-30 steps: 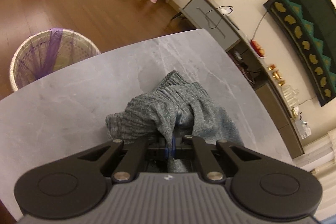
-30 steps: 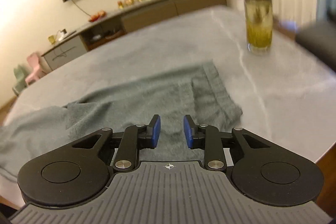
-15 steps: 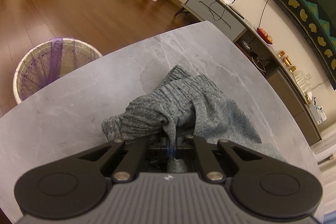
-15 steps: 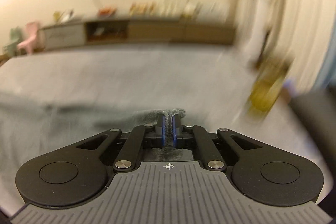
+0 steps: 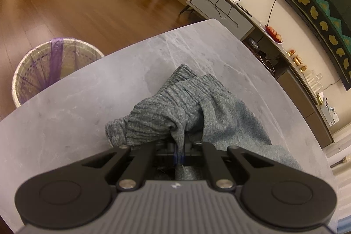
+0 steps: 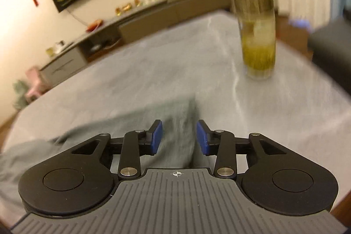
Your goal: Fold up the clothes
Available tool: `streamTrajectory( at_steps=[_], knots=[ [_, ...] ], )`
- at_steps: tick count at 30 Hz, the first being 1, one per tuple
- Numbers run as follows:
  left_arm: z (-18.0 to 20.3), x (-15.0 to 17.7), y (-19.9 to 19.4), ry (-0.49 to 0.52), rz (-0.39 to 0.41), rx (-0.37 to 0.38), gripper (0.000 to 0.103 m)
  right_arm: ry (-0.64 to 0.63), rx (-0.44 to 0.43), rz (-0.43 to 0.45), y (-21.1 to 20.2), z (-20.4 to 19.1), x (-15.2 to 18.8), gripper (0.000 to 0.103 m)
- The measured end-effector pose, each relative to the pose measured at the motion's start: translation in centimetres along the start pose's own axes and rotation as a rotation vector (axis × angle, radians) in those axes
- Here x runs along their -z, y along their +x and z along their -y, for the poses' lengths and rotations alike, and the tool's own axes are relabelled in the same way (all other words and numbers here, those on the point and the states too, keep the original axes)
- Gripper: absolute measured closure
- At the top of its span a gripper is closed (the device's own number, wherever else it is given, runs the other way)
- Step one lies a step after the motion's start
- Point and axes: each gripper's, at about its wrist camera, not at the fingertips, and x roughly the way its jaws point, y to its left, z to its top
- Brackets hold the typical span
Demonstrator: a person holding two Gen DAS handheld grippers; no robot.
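Note:
A grey knitted garment (image 5: 179, 106) lies bunched on the grey marble table (image 5: 87, 98). My left gripper (image 5: 180, 154) is shut on a fold of its ribbed edge, and the cloth hides most of the fingers. In the right wrist view the same grey garment (image 6: 131, 122) spreads flat to the left across the table. My right gripper (image 6: 179, 137) hovers over the garment's right-hand corner with its jaws opening. The blue pads (image 6: 156, 135) stand apart and do not press on the cloth beneath them.
A tall glass of green drink (image 6: 256, 36) stands on the table to the right, beyond the garment. A woven waste basket (image 5: 50, 67) sits on the wooden floor past the table's left edge. A low sideboard (image 5: 274, 43) runs along the wall.
The right gripper closed on the garment's edge half a second ago, then swung sideways and let it go; its jaws now stand apart. The left gripper kept its grip and barely moved.

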Motion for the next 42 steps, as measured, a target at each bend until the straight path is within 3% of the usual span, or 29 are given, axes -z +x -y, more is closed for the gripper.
streamTrajectory(
  at_steps=[4, 5, 7, 11, 16, 18, 21, 26, 27, 33, 35, 37, 39, 40, 42],
  knots=[
    [0.3, 0.1, -1.0, -0.052, 0.033, -0.009, 0.096, -0.101, 0.000, -0.147, 2.4, -1.4, 1.2, 0.070],
    [0.0, 0.2, -1.5, -0.094, 0.039, 0.002, 0.093, -0.130, 0.001, -0.160, 2.6, -2.2, 1.4, 0.080],
    [-1.0, 0.7, -2.7, -0.208, 0.042, 0.070, 0.072, -0.180, -0.010, -0.163, 2.7, -3.0, 1.6, 0.087],
    [-2.3, 1.5, -6.2, -0.371, 0.100, 0.173, 0.044, -0.226, -0.025, -0.082, 1.4, -4.0, -0.1, 0.091],
    [-0.5, 4.0, -12.2, -0.399, 0.172, 0.112, 0.037, -0.250, -0.071, -0.054, -0.4, -5.6, -2.7, 0.091],
    [2.1, 5.1, -13.9, -0.349, 0.175, 0.156, 0.035, -0.252, -0.084, -0.081, 0.5, -5.9, -3.4, 0.091],
    [6.9, 6.3, -13.9, -0.264, 0.133, 0.238, 0.034, -0.282, -0.094, -0.078, 1.2, -7.3, -5.7, 0.091],
    [14.2, 9.5, -11.0, -0.120, 0.004, 0.334, 0.034, -0.386, -0.290, 0.249, -8.5, -9.2, -9.7, 0.091],
    [15.1, 10.6, -10.2, -0.094, -0.039, 0.352, 0.034, -0.413, -0.276, 0.254, -9.4, -8.6, -9.3, 0.091],
    [18.4, 17.5, -5.3, -0.007, -0.288, 0.423, 0.039, -0.504, -0.152, -0.159, -2.7, -1.0, -2.3, 0.086],
    [19.1, 19.0, -4.2, 0.011, -0.340, 0.428, 0.039, -0.509, -0.143, -0.264, -0.8, 0.5, -0.1, 0.080],
    [19.7, 19.7, -3.7, 0.032, -0.361, 0.424, 0.039, -0.500, -0.180, -0.274, -0.6, 1.0, 0.3, 0.079],
    [20.3, 20.1, -3.2, 0.043, -0.374, 0.428, 0.039, -0.446, -0.237, -0.216, -1.2, 1.1, -1.1, 0.068],
    [20.6, 20.4, -3.1, 0.048, -0.380, 0.433, 0.039, -0.416, -0.257, -0.186, -1.1, 1.0, -2.1, 0.057],
    [21.4, 21.3, -2.7, 0.068, -0.401, 0.444, 0.038, -0.362, -0.246, -0.148, -0.1, 0.5, -3.9, 0.050]
  ],
)
